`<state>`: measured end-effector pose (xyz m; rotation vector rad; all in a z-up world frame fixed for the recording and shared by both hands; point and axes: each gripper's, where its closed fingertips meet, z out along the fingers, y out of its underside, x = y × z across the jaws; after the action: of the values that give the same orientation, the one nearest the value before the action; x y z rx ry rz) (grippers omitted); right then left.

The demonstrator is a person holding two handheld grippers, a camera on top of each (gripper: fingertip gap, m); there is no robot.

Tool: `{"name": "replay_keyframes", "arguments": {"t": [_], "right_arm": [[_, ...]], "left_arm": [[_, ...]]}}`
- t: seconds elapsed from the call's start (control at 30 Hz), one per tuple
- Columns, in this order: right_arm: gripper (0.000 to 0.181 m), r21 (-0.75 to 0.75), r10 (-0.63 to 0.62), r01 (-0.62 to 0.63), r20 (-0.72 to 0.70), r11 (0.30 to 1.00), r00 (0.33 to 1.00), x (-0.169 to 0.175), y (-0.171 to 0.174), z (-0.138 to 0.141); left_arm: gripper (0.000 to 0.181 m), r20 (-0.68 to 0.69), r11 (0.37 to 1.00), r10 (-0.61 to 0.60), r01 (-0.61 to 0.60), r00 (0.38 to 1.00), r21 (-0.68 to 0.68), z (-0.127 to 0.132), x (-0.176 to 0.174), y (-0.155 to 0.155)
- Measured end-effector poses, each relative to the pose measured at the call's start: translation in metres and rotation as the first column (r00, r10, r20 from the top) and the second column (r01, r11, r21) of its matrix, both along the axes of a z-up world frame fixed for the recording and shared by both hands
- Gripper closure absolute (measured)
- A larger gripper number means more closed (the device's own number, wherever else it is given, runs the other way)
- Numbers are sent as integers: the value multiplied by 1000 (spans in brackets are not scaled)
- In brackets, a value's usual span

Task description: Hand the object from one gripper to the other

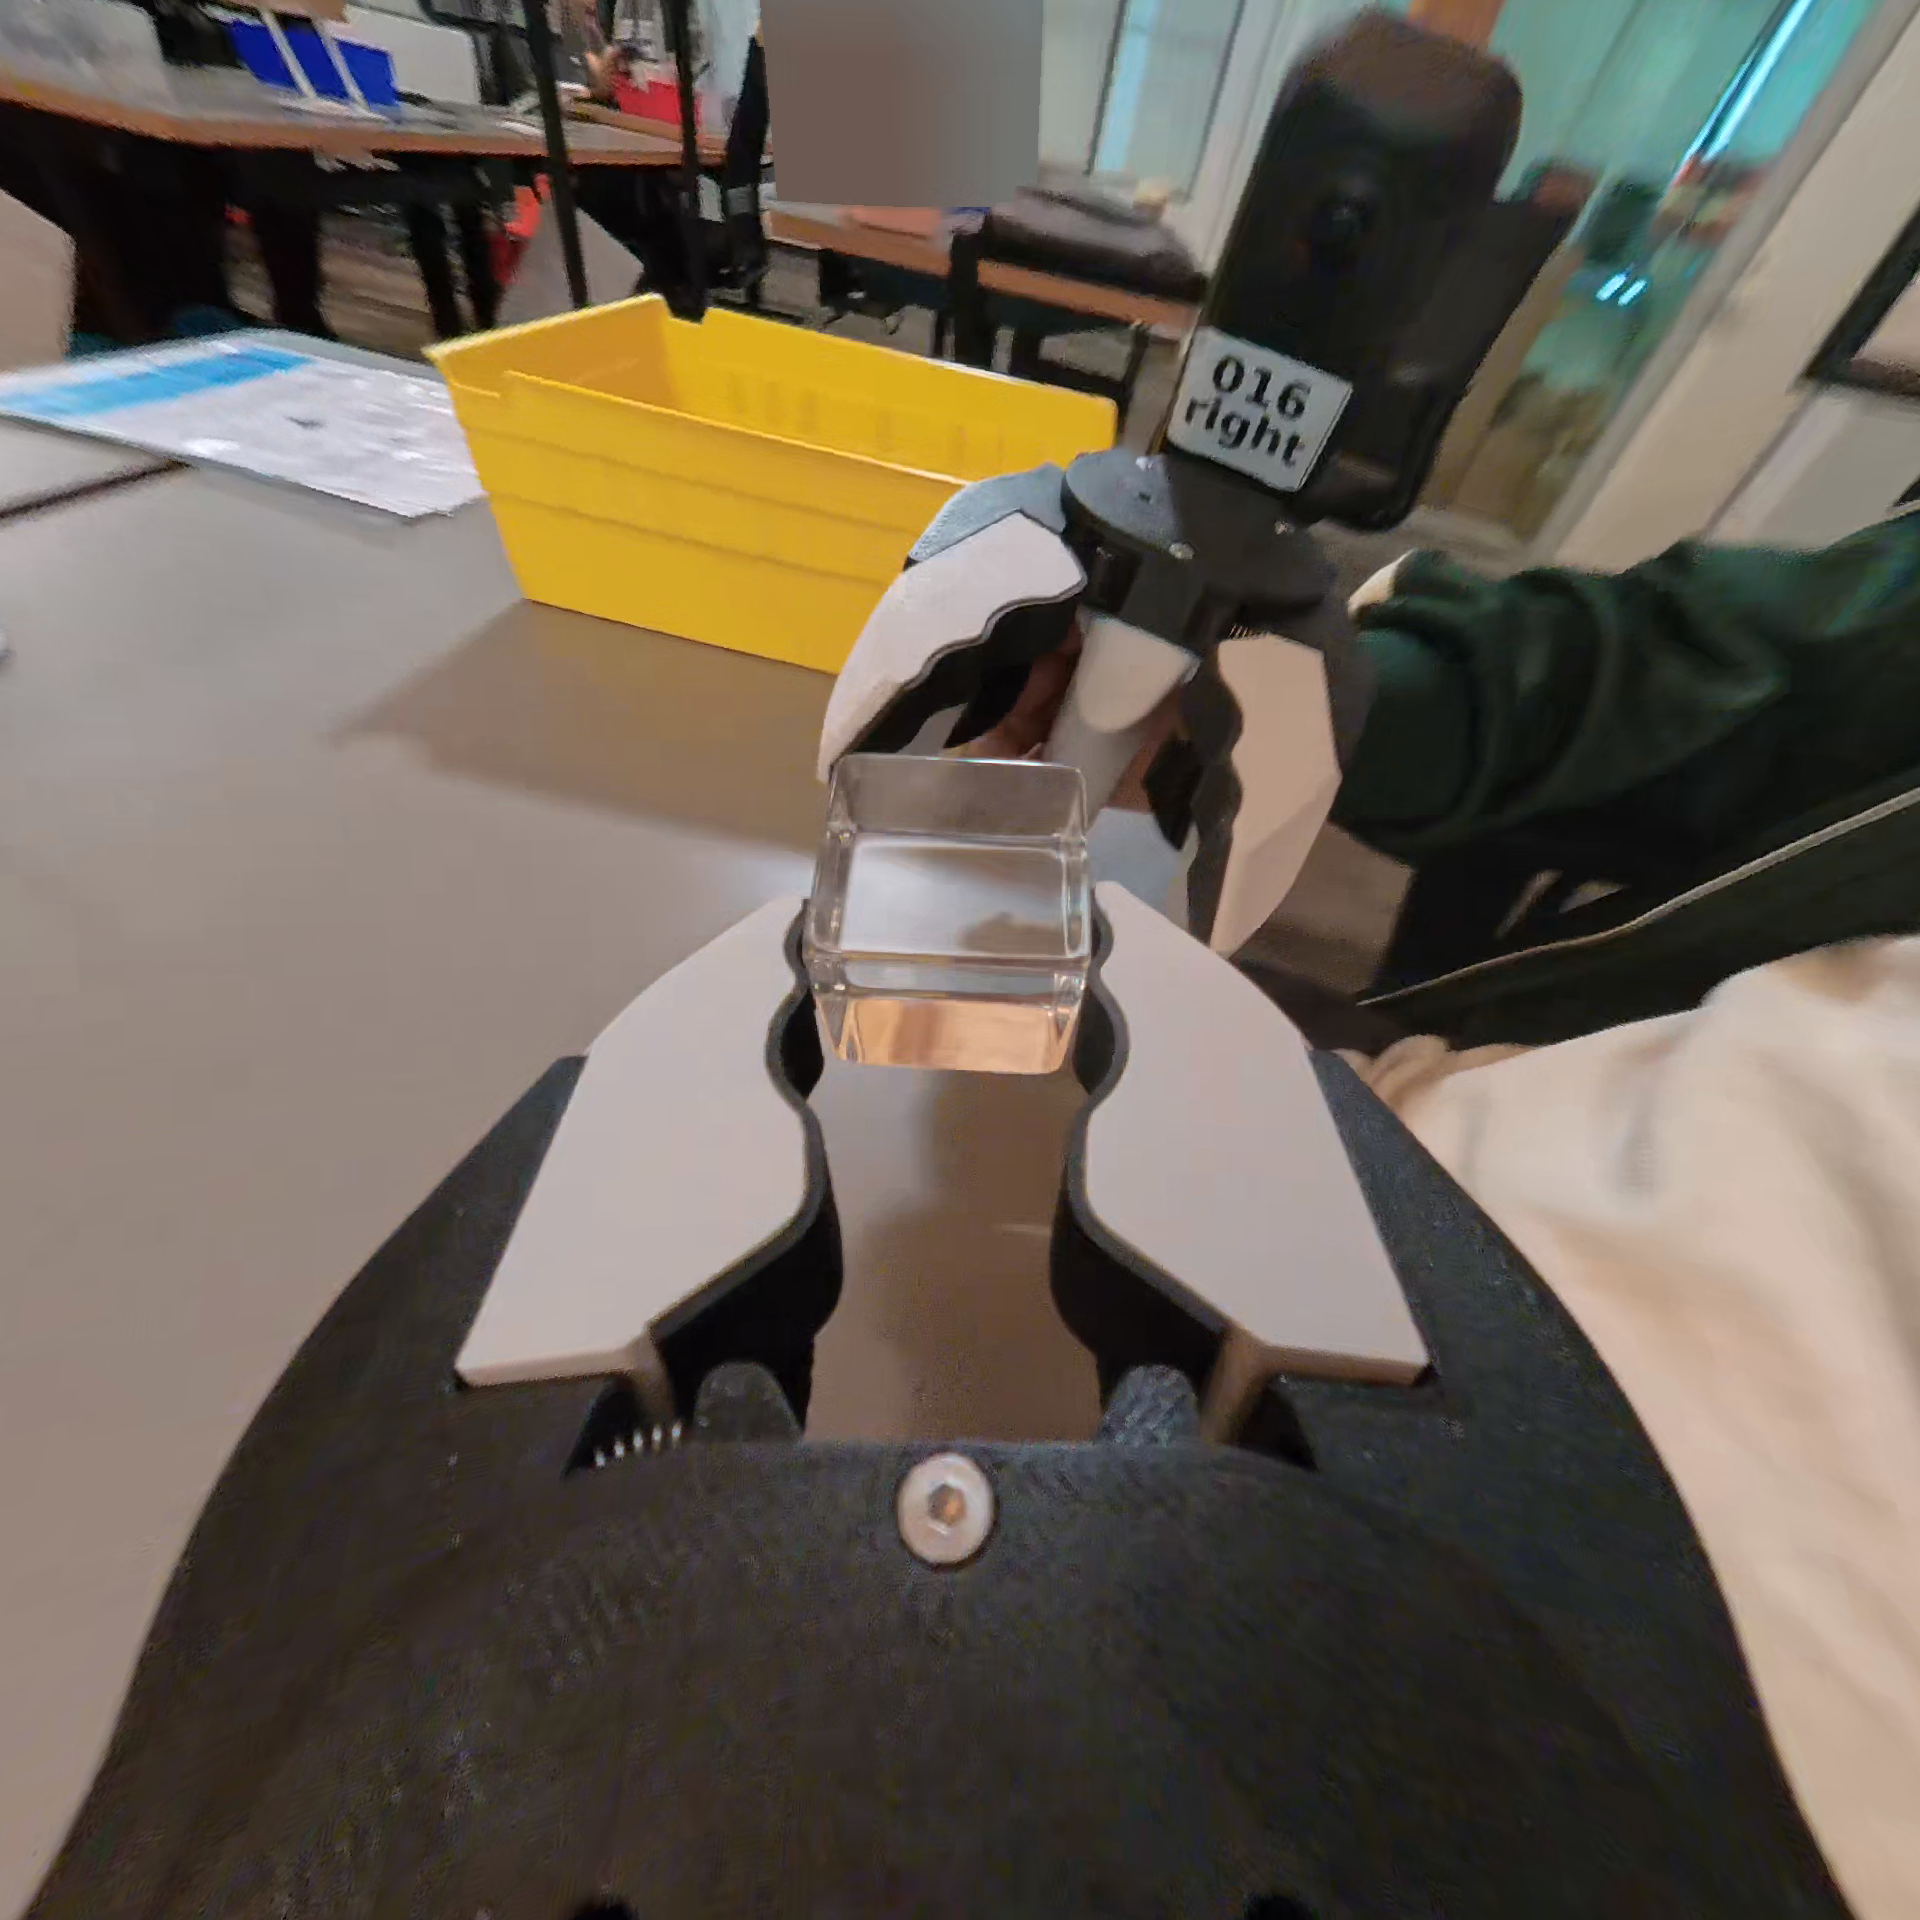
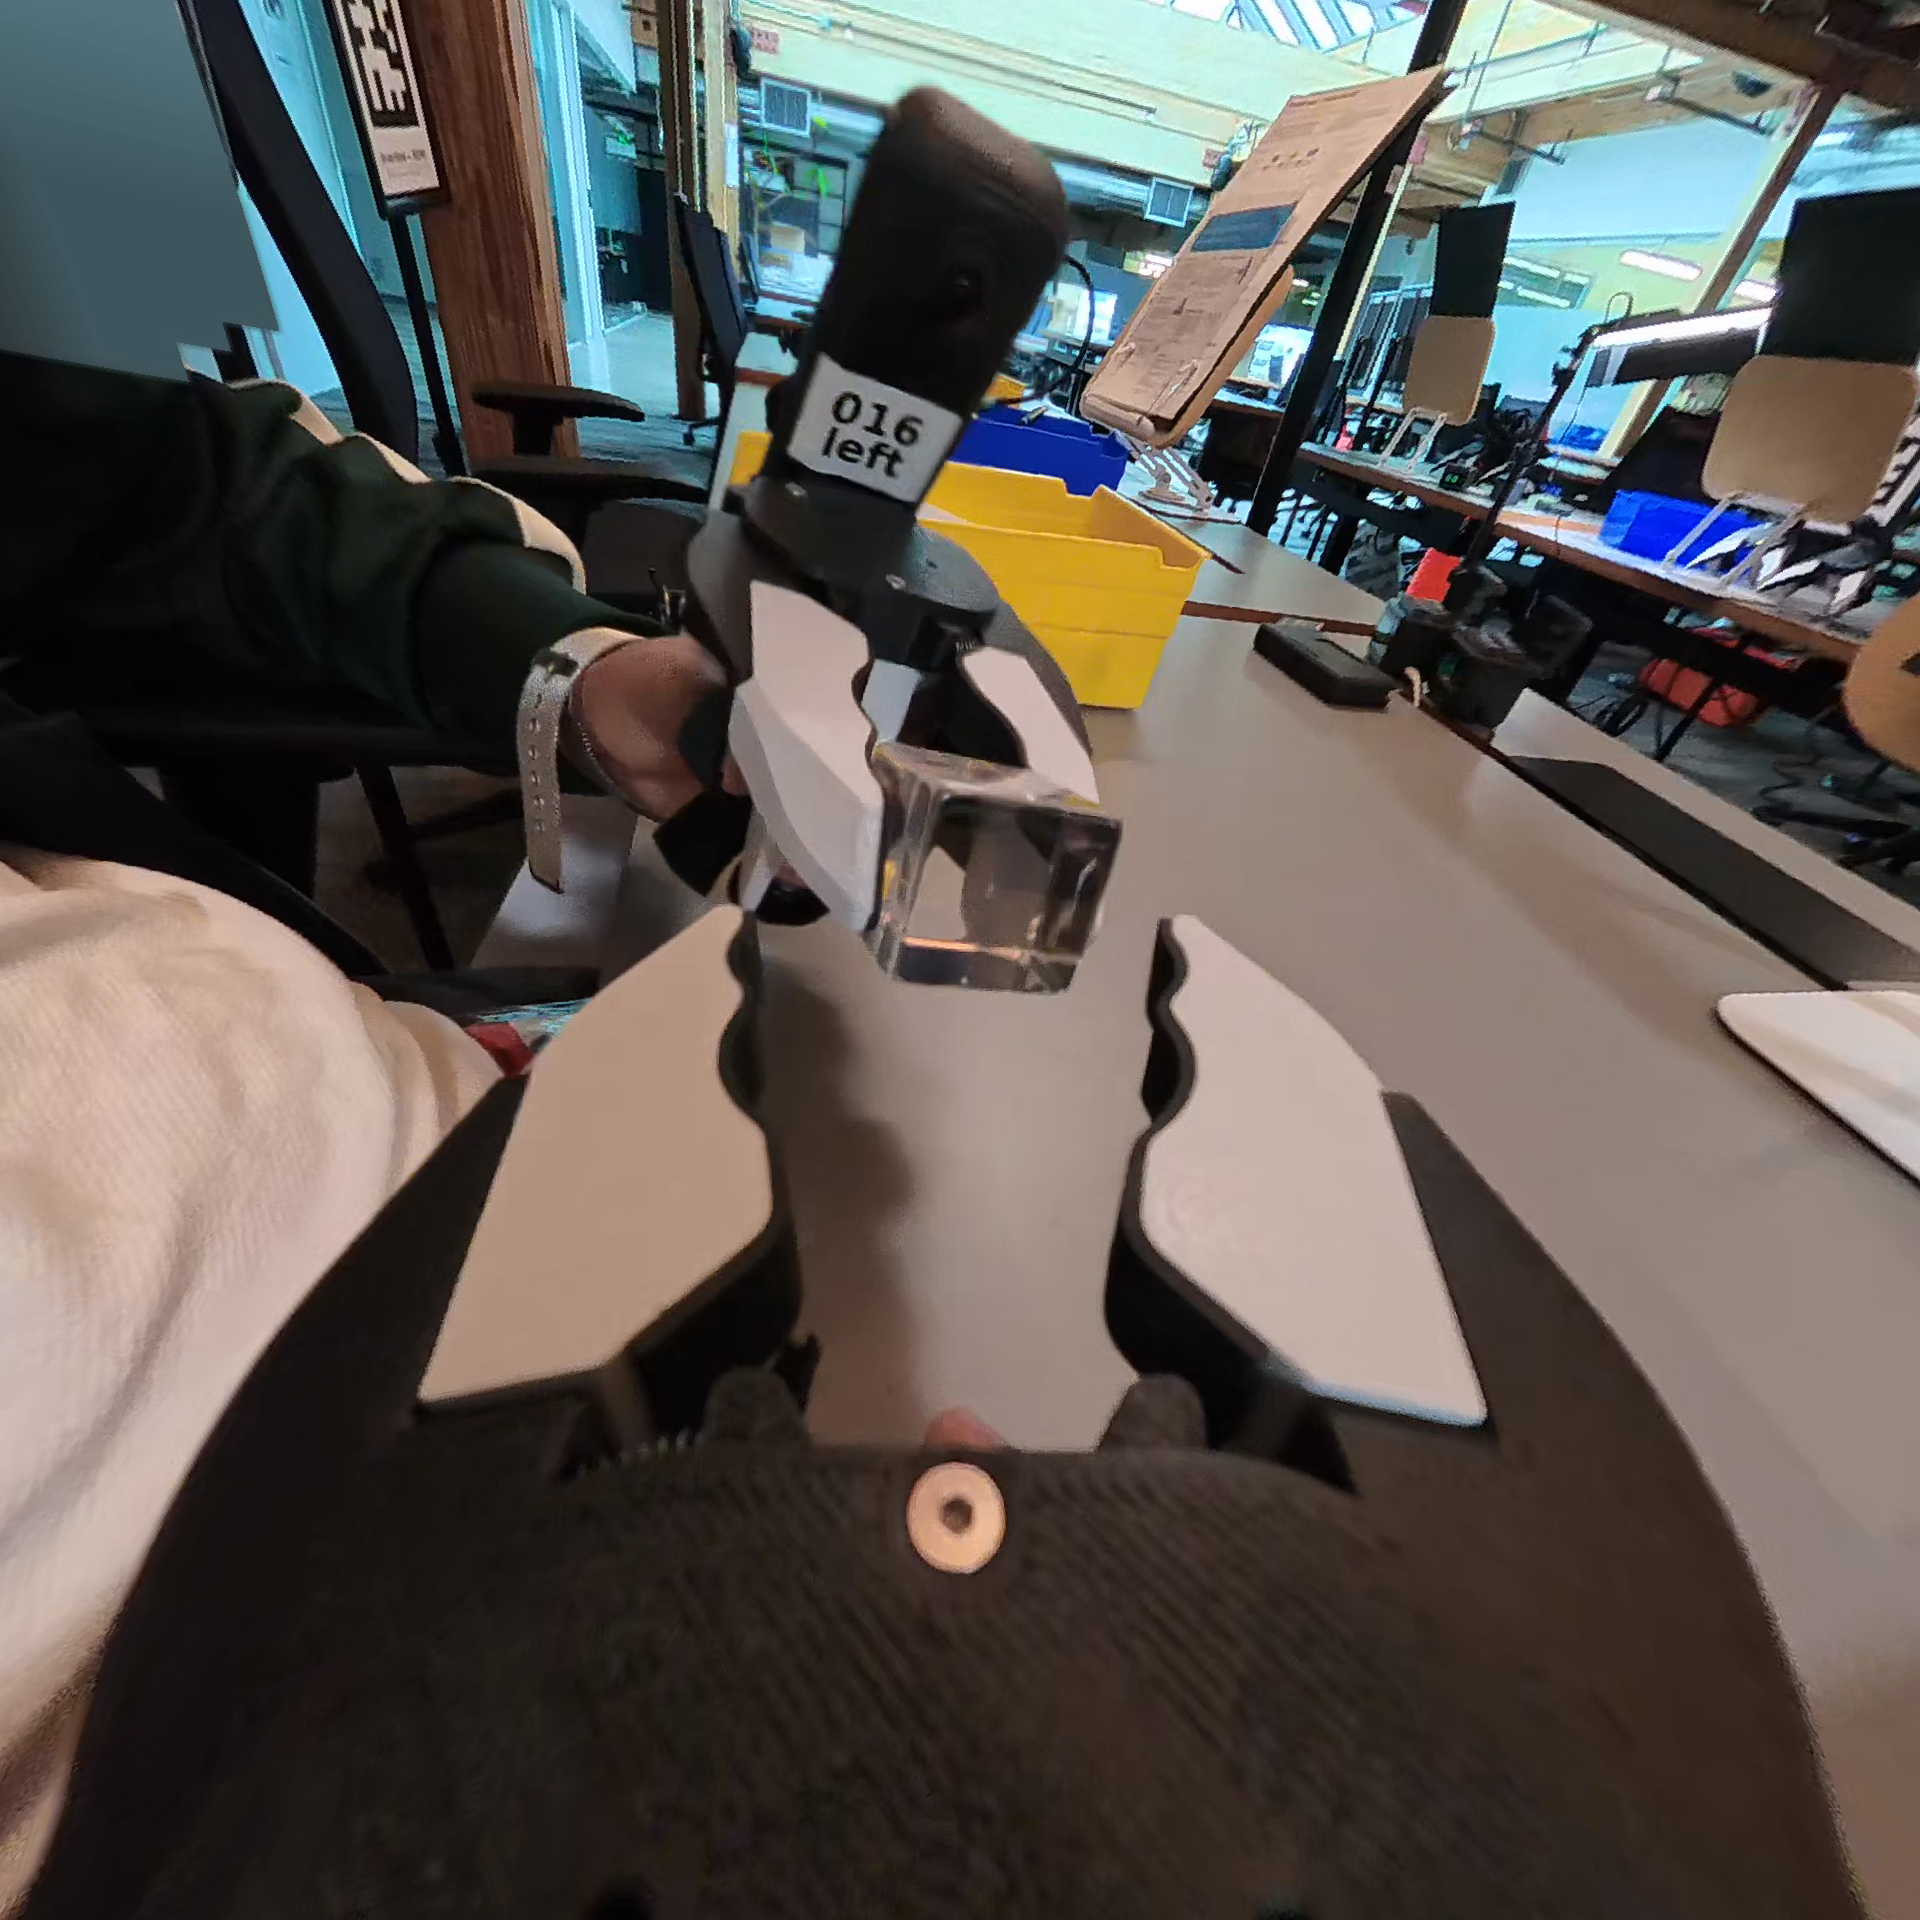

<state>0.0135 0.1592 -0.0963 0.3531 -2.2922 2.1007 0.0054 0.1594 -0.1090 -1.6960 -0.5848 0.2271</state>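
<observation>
A clear square block point(image 1: 951, 925) sits clamped between the fingertips of my left gripper point(image 1: 948, 940), held above the table. In the right wrist view the same block point(image 2: 987, 883) sticks out of the left gripper point(image 2: 977, 805), which a hand holds just ahead. My right gripper point(image 2: 951, 951) is open and empty, with the block just beyond its fingertips and roughly in line with the gap. In the left wrist view the right gripper point(image 1: 961, 774) faces mine with its fingers spread, just behind the block's far edge.
A yellow bin point(image 1: 748, 488) stands on the grey table point(image 1: 260, 831) behind the grippers, with papers point(image 1: 260, 416) to its left. In the right wrist view a blue bin point(image 2: 1039, 442) lies beyond the yellow one, a black bar point(image 2: 1320, 660) and a white pad point(image 2: 1849, 1049) at right.
</observation>
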Motion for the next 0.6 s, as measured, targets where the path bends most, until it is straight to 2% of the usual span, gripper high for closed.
{"name": "replay_keyframes", "arguments": {"t": [0.17,0.23,0.3,0.37,0.4,0.47,0.6], "right_arm": [[103,-22,3,-8,-189,1000,982,6,3,5],[104,-13,20,-25,-304,1000,952,13,4,3],[107,17,44,-41,-410,999,911,19,4,-3],[111,70,77,-50,-479,996,875,24,3,-14],[113,90,88,-50,-499,995,862,26,2,-19],[115,121,113,-58,-522,991,846,31,-1,-27],[126,148,145,-78,-527,986,837,39,-4,-35]], "left_arm": [[136,206,976,-137,97,969,194,2,9,3],[136,298,952,-232,154,926,264,0,16,6],[136,389,920,-350,235,852,314,-4,27,10],[136,448,893,-434,308,782,328,-11,38,12],[136,467,892,-443,326,765,313,-17,40,12],[136,492,892,-450,348,745,289,-25,44,14],[135,497,871,-490,372,716,321,-20,52,21]]}}
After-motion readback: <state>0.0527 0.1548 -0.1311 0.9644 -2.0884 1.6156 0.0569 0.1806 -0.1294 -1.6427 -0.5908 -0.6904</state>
